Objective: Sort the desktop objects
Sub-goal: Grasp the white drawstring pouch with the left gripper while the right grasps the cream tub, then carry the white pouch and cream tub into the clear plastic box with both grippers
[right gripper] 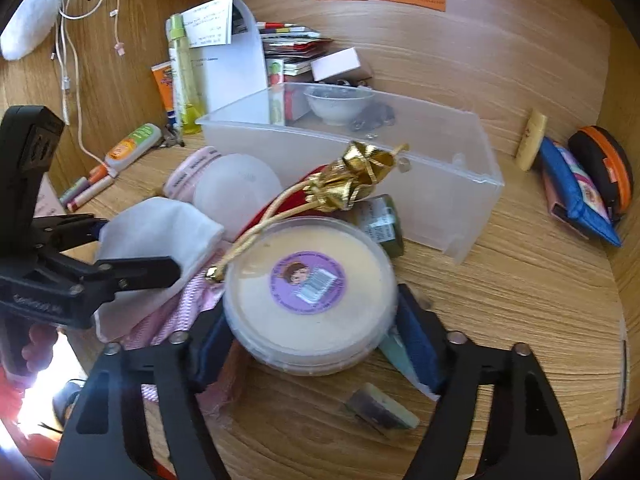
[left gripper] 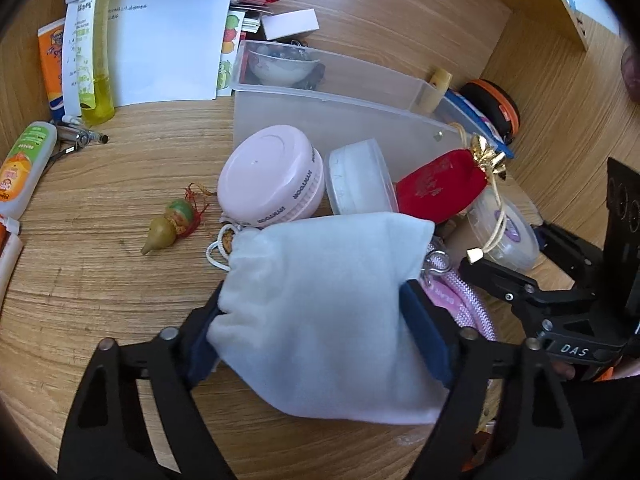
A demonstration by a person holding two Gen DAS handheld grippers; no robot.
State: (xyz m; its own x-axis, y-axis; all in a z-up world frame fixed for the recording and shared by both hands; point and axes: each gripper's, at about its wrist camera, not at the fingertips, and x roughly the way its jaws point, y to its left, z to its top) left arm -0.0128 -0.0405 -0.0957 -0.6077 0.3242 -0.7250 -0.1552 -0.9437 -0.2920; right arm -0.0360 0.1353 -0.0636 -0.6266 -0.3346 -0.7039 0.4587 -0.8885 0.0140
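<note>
My left gripper (left gripper: pixel 316 320) is shut on a white cloth pouch (left gripper: pixel 324 304), its blue pads pressing both sides; the pouch also shows in the right wrist view (right gripper: pixel 160 224). My right gripper (right gripper: pixel 312 344) is shut on a round clear tub with a purple sticker (right gripper: pixel 312 292), which also shows in the left wrist view (left gripper: pixel 504 232). A clear plastic bin (right gripper: pixel 440 184) stands behind, holding a white bowl (right gripper: pixel 340 106). A red pouch with a gold bow (left gripper: pixel 440 186) lies between the tub and the bin.
A pink round case (left gripper: pixel 268 176) and a white round lid (left gripper: pixel 356 180) lean by the bin. A small gourd charm (left gripper: pixel 172 226), a yellow bottle (left gripper: pixel 96 52), papers (left gripper: pixel 168 40) and tubes lie left. A blue pouch (right gripper: pixel 576 196) and an orange-black case (right gripper: pixel 604 168) lie right.
</note>
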